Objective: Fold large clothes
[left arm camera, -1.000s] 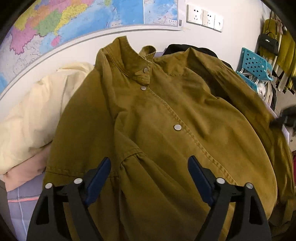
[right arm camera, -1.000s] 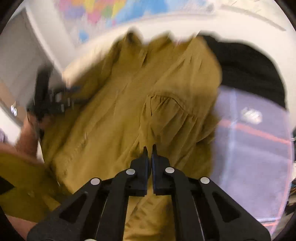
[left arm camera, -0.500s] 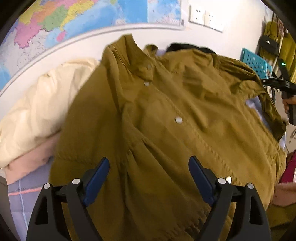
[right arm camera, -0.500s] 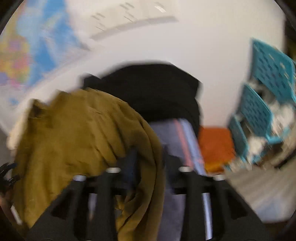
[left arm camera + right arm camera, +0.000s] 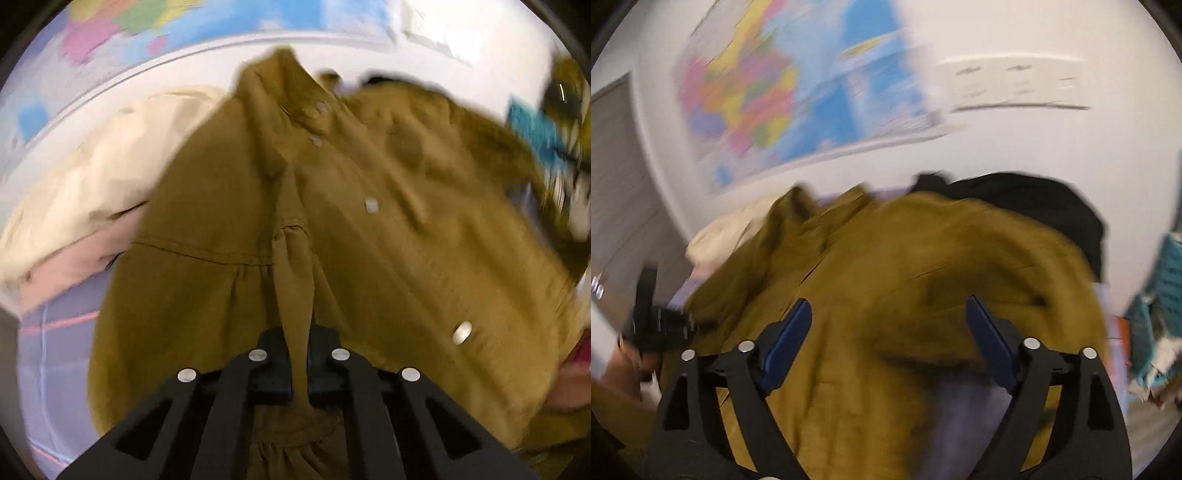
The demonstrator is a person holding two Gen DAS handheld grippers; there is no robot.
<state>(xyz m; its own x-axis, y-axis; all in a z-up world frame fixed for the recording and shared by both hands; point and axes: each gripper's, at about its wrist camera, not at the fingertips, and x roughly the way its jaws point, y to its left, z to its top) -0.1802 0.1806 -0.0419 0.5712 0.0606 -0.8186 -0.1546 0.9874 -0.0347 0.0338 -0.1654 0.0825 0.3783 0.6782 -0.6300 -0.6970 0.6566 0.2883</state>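
An olive-brown jacket [image 5: 388,229] with metal snaps lies front up on a lavender sheet [image 5: 55,350], collar toward the wall. My left gripper [image 5: 300,343] is shut on a raised fold of it near the gathered sleeve seam. In the right wrist view the jacket [image 5: 886,266] is blurred under my right gripper [image 5: 888,306]. Its jaws are opening wide, the blue pads [image 5: 786,343] clear of the cloth with nothing pinched between them. The left gripper [image 5: 650,325] shows at the far left of that view, in a hand.
A cream garment [image 5: 92,177] and a pink one [image 5: 74,266] lie left of the jacket. A black garment [image 5: 1034,206] sits behind it by the wall. A world map [image 5: 798,96] and sockets [image 5: 1015,85] hang above. Teal crates [image 5: 535,133] stand at the right.
My left gripper has shut on a fold of the jacket. My right gripper, shut a second ago, has opened, let the fabric go and swung over the jacket.
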